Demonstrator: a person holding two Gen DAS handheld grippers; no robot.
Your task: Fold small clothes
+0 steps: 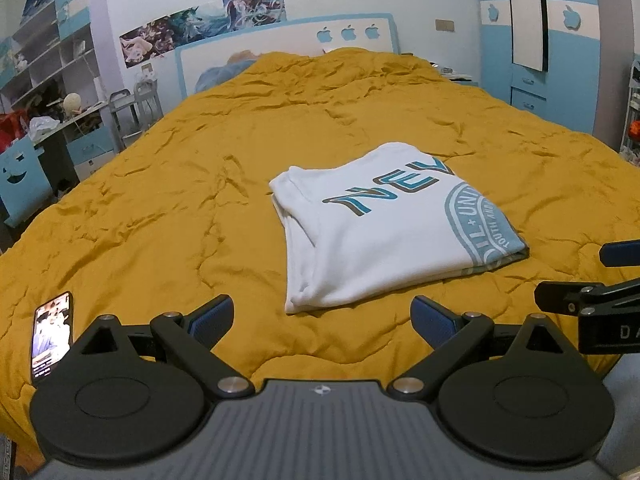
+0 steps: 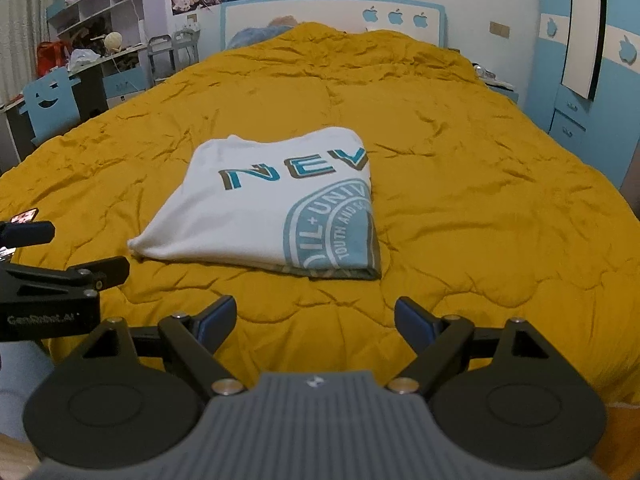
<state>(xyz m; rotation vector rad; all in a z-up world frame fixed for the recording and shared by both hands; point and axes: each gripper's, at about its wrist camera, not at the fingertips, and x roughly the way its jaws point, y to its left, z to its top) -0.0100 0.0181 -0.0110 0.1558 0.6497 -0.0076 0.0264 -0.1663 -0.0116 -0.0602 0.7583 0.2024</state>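
White tee [image 1: 390,224] lies folded in a neat rectangle on the yellow quilt [image 1: 160,200], mid-bed, teal print facing up. L gripper [image 1: 322,320] is wide open w/ nothing held, near the tee's front edge, not touching. R gripper [image 2: 316,320] is also wide open & empty, just short of the tee. Phone [image 1: 52,336] lies on quilt at far left, screen lit.

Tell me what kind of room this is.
A bedroom, probably a child's or teen's. A large bed with a mustard quilt fills the view, a blue-and-white wardrobe stands beside it, and posters hang above the headboard. A folded shirt lies on the quilt.
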